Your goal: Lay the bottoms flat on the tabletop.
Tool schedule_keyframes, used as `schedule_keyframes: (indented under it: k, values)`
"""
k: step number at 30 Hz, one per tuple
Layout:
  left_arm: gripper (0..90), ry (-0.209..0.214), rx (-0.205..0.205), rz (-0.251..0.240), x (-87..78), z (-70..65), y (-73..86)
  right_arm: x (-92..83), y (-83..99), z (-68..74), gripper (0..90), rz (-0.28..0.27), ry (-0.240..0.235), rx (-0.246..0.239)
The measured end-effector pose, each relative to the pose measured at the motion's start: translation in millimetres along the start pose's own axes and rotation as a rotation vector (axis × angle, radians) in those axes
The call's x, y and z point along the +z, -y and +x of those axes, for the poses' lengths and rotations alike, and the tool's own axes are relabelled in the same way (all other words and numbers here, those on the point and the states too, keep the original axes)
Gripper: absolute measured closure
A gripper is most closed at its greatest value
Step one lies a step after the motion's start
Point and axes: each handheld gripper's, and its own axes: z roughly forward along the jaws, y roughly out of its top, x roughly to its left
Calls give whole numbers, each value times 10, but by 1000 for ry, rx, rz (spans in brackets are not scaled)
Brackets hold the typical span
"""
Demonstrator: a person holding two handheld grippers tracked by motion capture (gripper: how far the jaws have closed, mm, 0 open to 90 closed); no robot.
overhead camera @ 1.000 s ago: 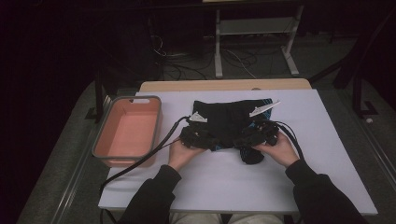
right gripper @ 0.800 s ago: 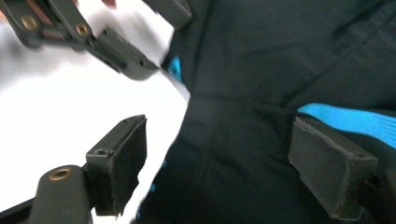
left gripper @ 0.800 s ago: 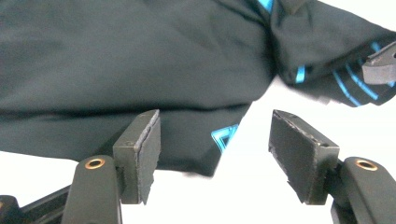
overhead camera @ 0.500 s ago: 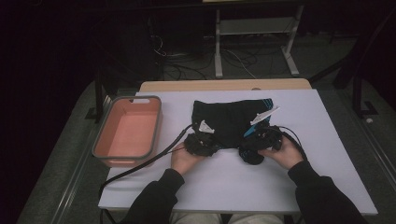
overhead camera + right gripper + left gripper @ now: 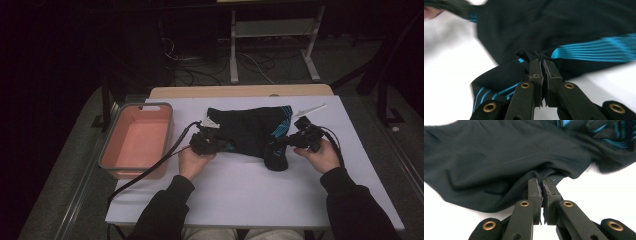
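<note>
Both tongs have just snapped closed: left tongs (image 5: 541, 185) pinching the black garment's (image 5: 250, 131) near hem, right tongs (image 5: 542, 65) pinching its blue-striped edge; soft, wrinkled knit sprawled across the white counter (image 5: 260, 195).

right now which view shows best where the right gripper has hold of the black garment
The right gripper view: the right gripper is shut on a fold of the black garment beside its blue stripes. The high view shows the whole spread garment, the grip tiny. The left gripper view shows the garment's other edge.
</note>
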Motion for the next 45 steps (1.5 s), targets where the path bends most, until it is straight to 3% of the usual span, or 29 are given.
schedule_keyframes:
  k: [5,7,9,11,14,15,19,25,31,37,41,45]
  values:
    - [857,6,-58,-83,-205,130,-30,-174,80,-257,848,-63,78,69]
    - [856,7,-82,-92,-228,193,-11,-188,117,-328,848,-80,108,89]
    - [855,14,-118,-97,-222,255,26,-125,167,-385,846,-64,126,103]
    - [855,13,-140,-90,-204,297,55,-19,207,-425,826,-8,128,118]
    - [854,14,-142,-93,-206,306,56,43,211,-420,647,16,175,113]
    - [854,15,-141,-99,-218,305,51,23,199,-402,599,-2,191,104]
    - [853,12,-142,-102,-236,313,45,-126,124,-279,488,-96,169,82]
    - [852,15,-147,-103,-225,316,44,-200,-17,30,447,-180,70,7]
    - [851,15,-148,-100,-219,317,46,29,-104,342,435,-122,-23,-73]
    - [851,16,-147,-98,-210,308,50,353,-77,573,423,-37,-63,-128]
    - [846,16,-147,-95,-202,304,54,533,-36,693,416,13,-76,-158]
    - [847,17,-145,-89,-184,298,61,667,-7,769,403,48,-28,-229]
